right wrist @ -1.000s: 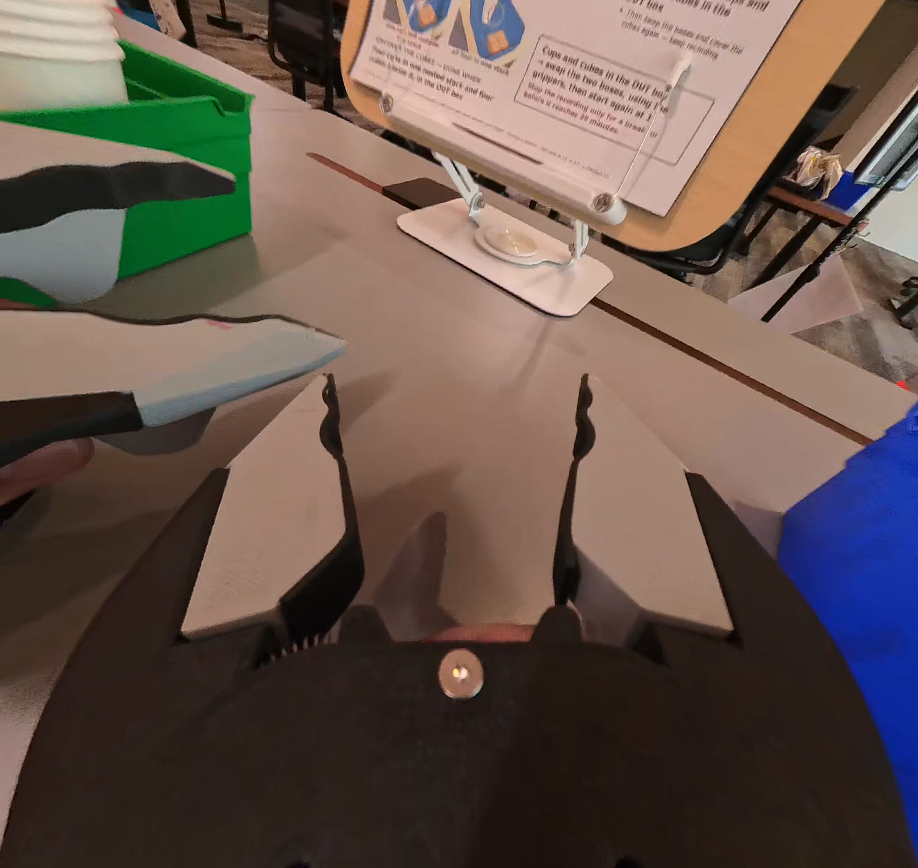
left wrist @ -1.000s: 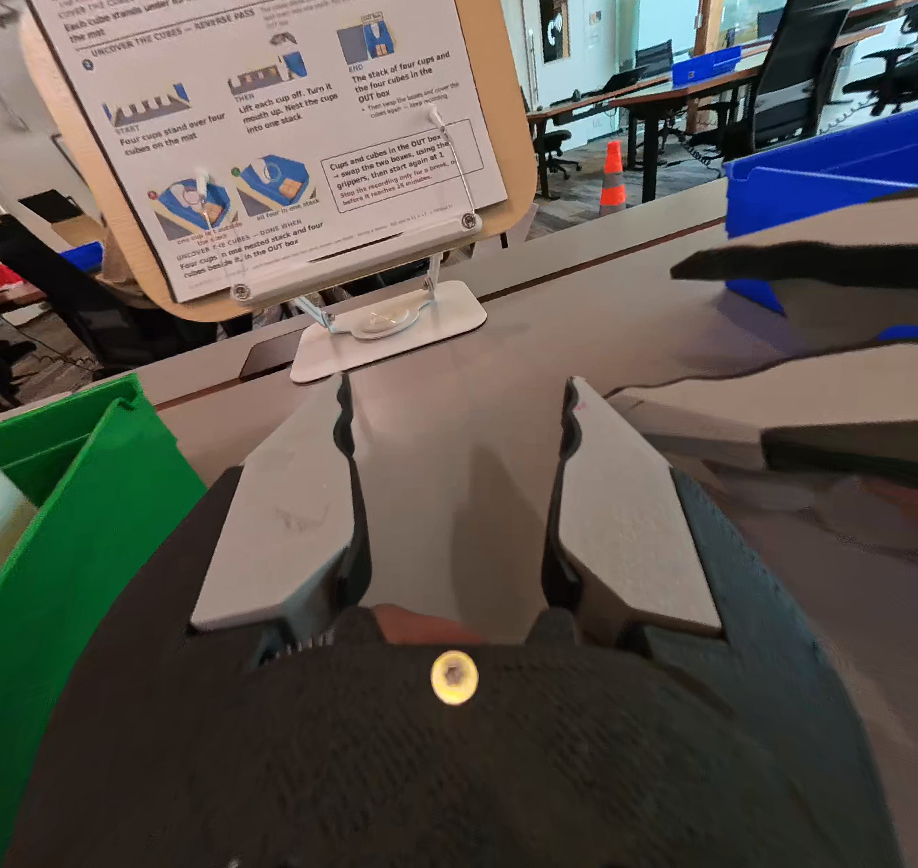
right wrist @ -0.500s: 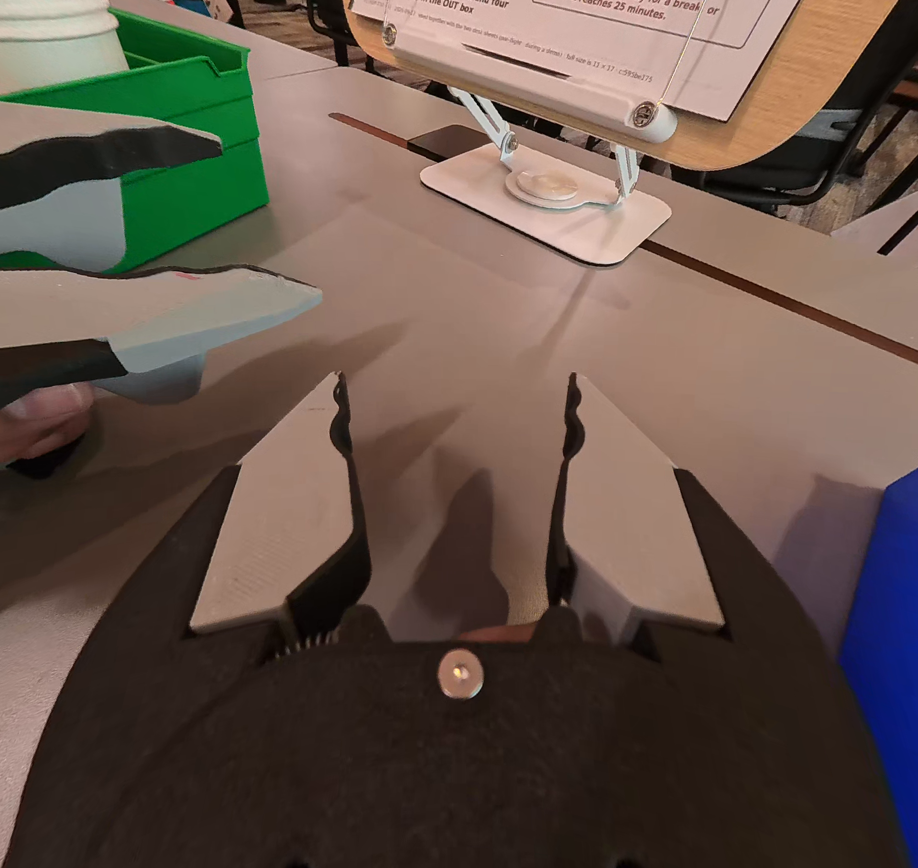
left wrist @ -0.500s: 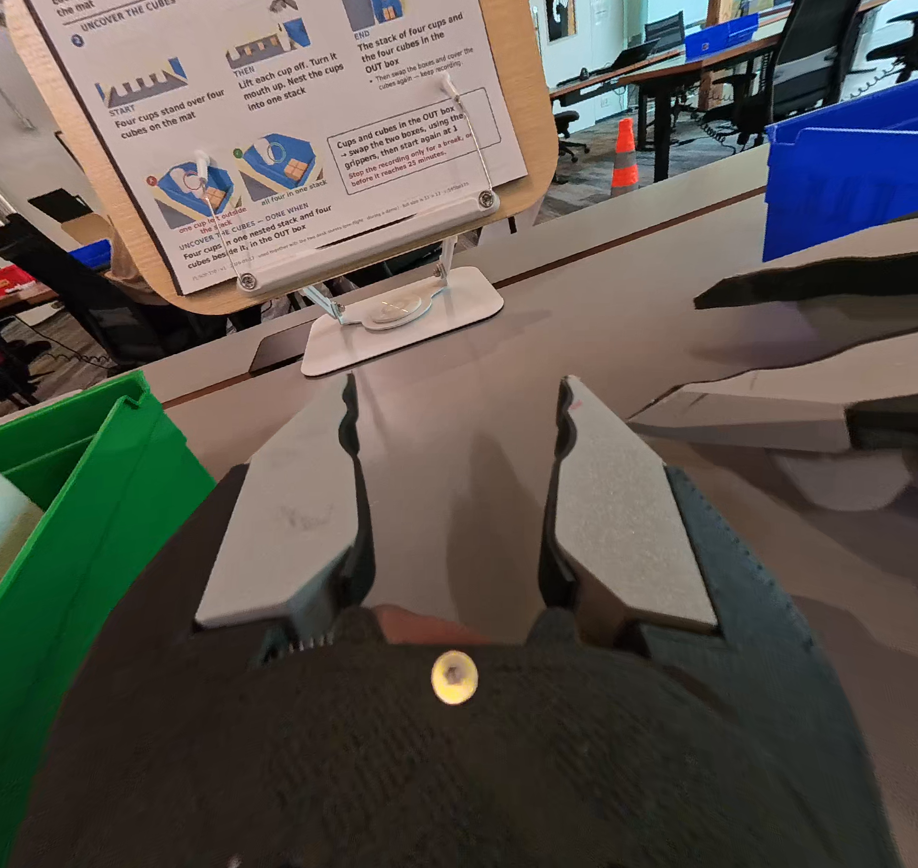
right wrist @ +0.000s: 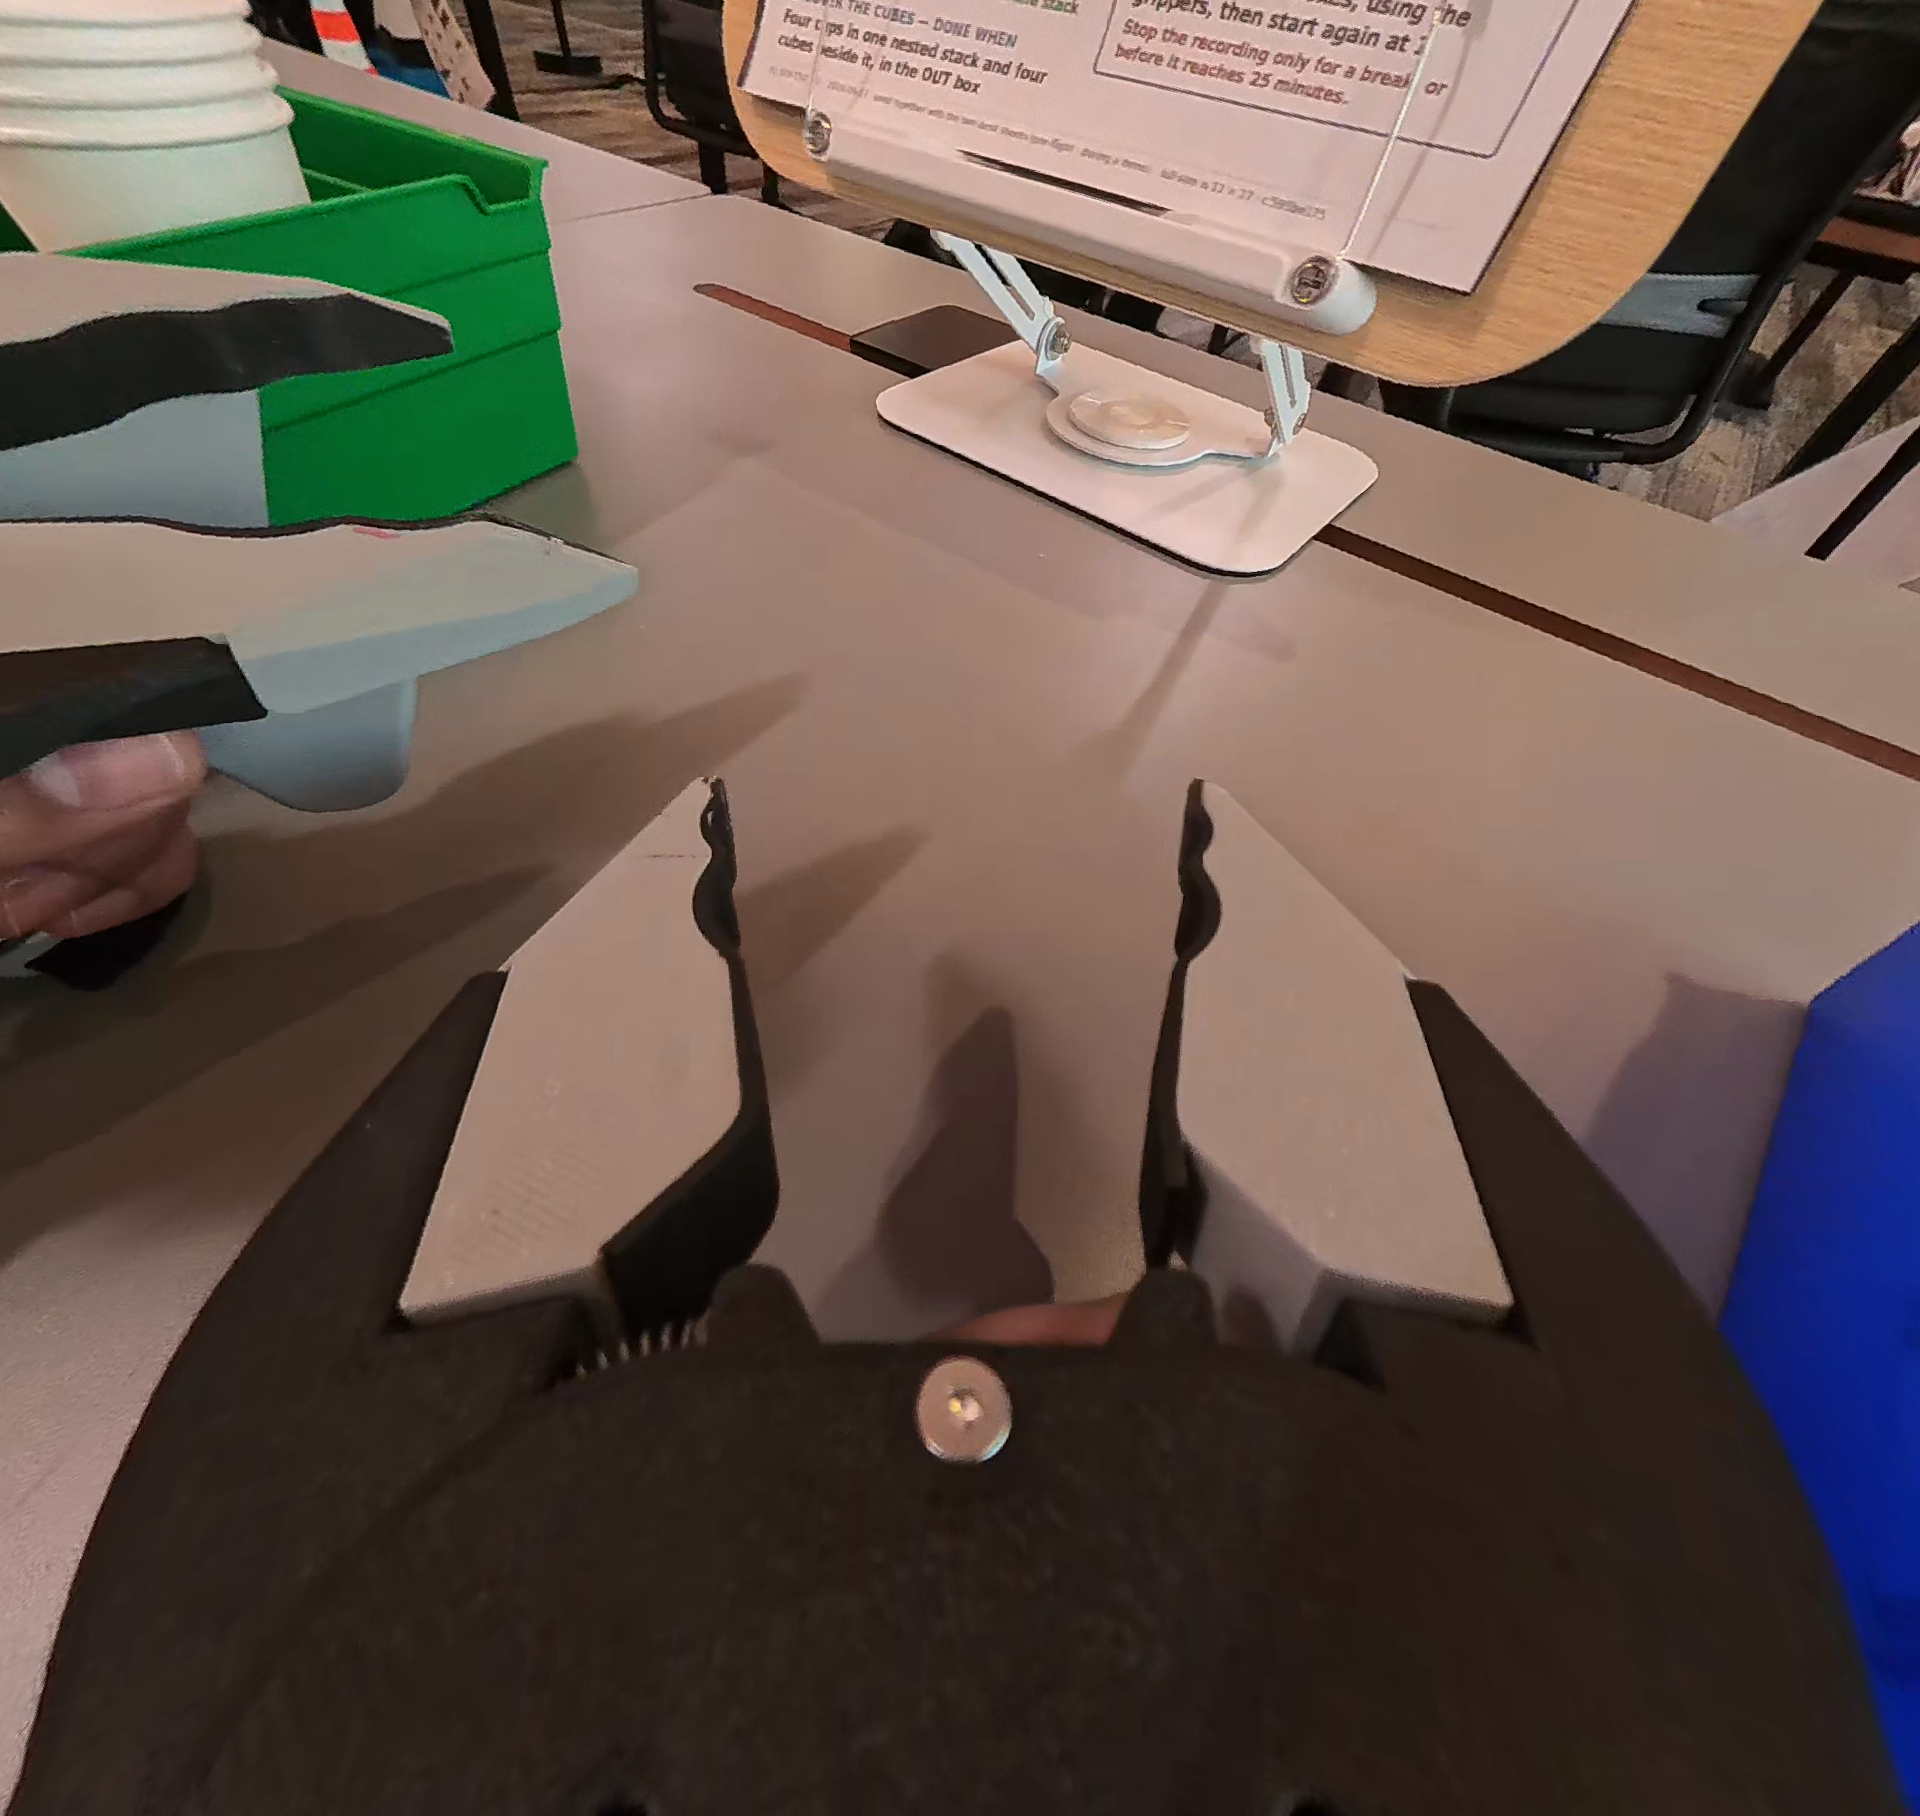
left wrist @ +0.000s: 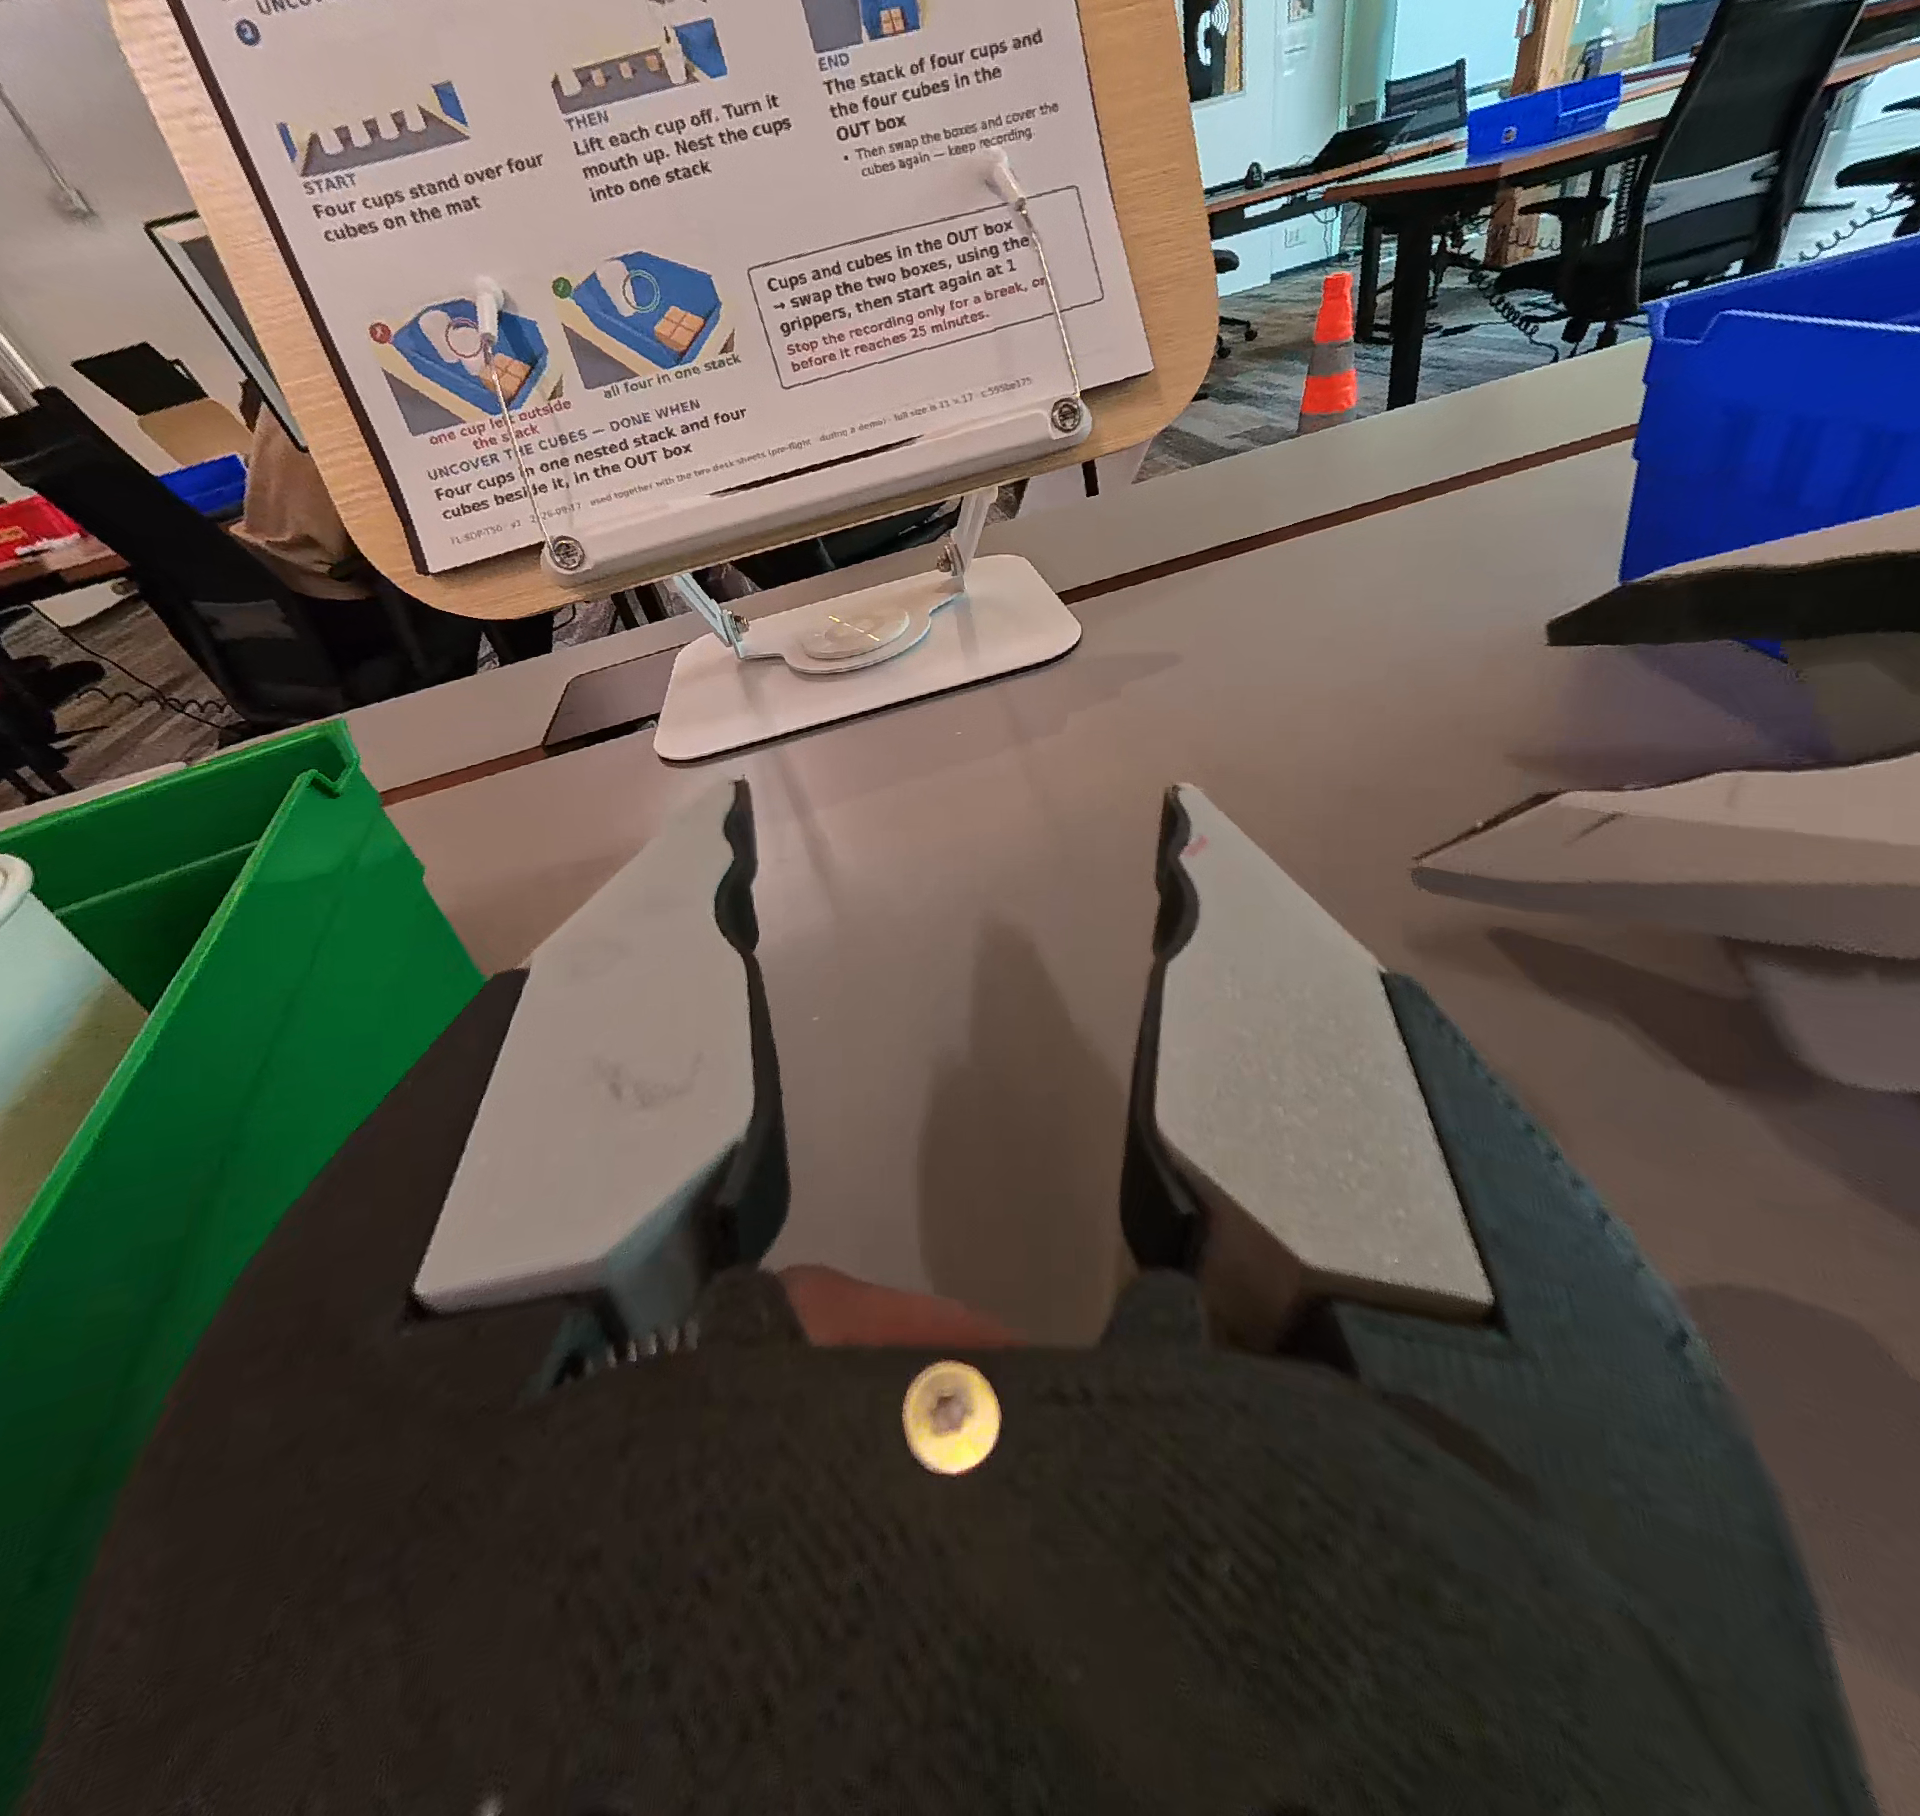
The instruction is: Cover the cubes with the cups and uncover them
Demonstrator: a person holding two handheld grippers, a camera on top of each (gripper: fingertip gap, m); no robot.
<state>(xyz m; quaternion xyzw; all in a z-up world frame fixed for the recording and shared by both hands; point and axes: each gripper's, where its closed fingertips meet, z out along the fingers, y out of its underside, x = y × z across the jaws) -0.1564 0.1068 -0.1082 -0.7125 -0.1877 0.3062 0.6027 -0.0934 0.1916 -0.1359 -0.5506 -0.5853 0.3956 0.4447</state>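
My left gripper [left wrist: 956, 810] is open, with only bare grey table between its pads. My right gripper [right wrist: 951, 805] is also open over bare table. Each shows in the other's view: the right gripper [left wrist: 1704, 727] at the right edge, the left gripper [right wrist: 416, 457] at the left edge, both open. A stack of white cups [right wrist: 125, 104] stands in the green bin [right wrist: 416, 364] at the left; the bin [left wrist: 208, 1039] and a cup's edge [left wrist: 31, 977] also show in the left wrist view. No cubes are in view.
A blue bin [left wrist: 1777, 436] stands at the right, close beside my right gripper [right wrist: 1839, 1247]. An instruction sheet on a wooden board with a white stand [left wrist: 873, 644] is at the table's far side [right wrist: 1132, 436]. A hand [right wrist: 83, 831] holds the left gripper. Office desks and chairs lie beyond.
Both grippers have tilted down and drawn nearer the table, and the jaws of both have narrowed slightly while staying open. Nothing was taken hold of.
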